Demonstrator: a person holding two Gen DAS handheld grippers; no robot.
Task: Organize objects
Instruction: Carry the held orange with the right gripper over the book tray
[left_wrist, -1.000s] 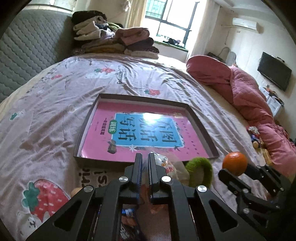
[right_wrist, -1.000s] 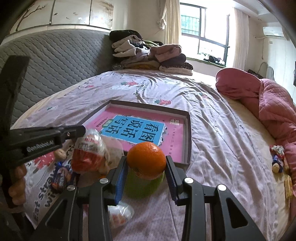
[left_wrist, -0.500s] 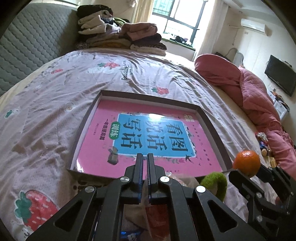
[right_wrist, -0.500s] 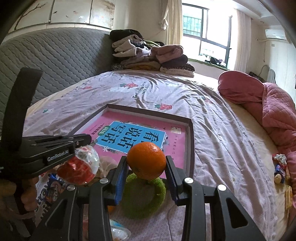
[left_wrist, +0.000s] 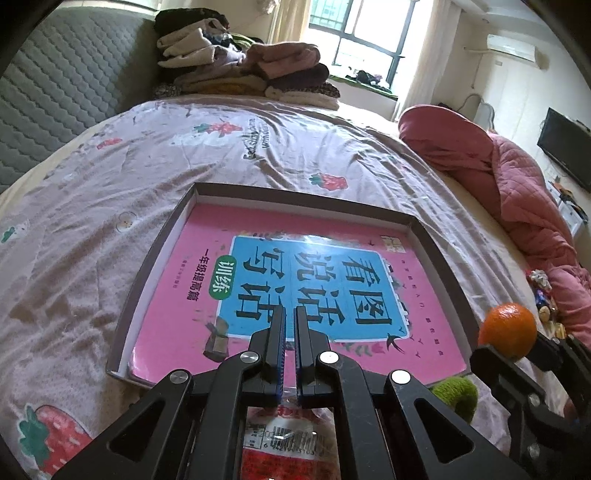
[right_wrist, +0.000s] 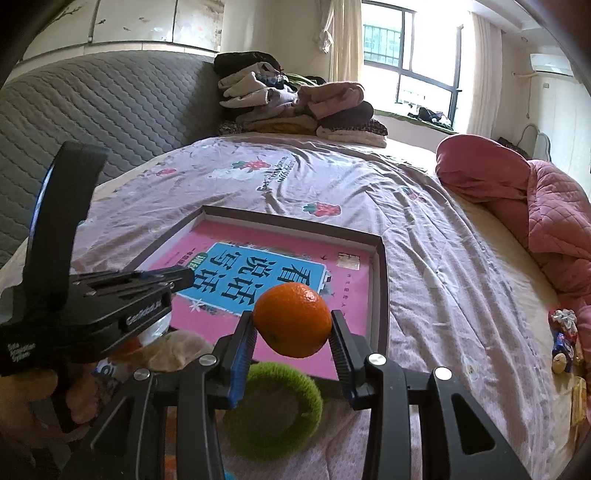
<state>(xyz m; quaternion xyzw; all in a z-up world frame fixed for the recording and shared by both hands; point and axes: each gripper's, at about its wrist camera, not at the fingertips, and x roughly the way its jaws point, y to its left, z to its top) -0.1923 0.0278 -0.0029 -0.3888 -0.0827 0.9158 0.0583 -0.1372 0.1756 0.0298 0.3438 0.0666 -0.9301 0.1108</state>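
Right fingers clamping orange, left fingers pinching snack packet; both now advancing from near bed edge over tray holding book. Drop-off nearing.

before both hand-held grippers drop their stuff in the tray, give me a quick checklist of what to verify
1. Orange held squarely in the right hand-held gripper: ok, pinched between both pads, off the bed.
2. Snack packet secure in the left hand-held gripper: ok, plastic clamped between the nearly closed fingers, packet hanging below.
3. Tray has free space: ok, only the pink book lies flat inside.
4. Left load over the tray: cannot tell, its fingers cover the near rim.
5. Orange over the tray: cannot tell, it seems near the front right corner.
6. Green ring out of the way: ok, on the bed outside the tray.
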